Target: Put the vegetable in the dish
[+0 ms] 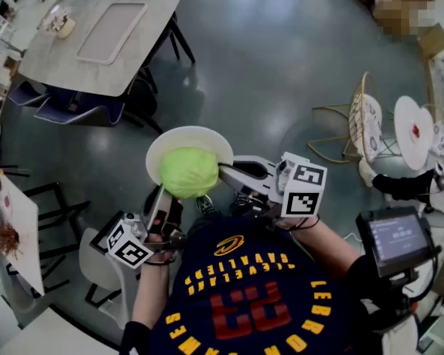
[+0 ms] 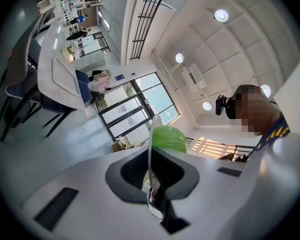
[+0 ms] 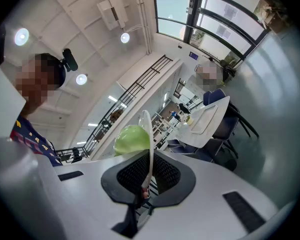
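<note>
A round green cabbage (image 1: 189, 172) sits in a white dish (image 1: 200, 137) held in the air over the grey floor, close to my chest. My left gripper (image 1: 163, 195) is shut on the dish's near-left rim. My right gripper (image 1: 226, 170) is shut on its right rim. In the left gripper view, the dish (image 2: 151, 134) shows edge-on between the dark pads of the left gripper (image 2: 153, 173), with the cabbage (image 2: 169, 139) behind it. The right gripper view likewise has the dish (image 3: 148, 129) edge-on in the right gripper (image 3: 147, 178), the cabbage (image 3: 131, 139) to its left.
A light table (image 1: 66, 58) carrying a tray (image 1: 111, 32) stands at the back left with dark chairs (image 1: 66, 108) around it. A gold wire rack (image 1: 355, 128) with plates stands at the right. A small screen (image 1: 397, 236) is near my right side. Another white table (image 1: 15, 231) lies at the left.
</note>
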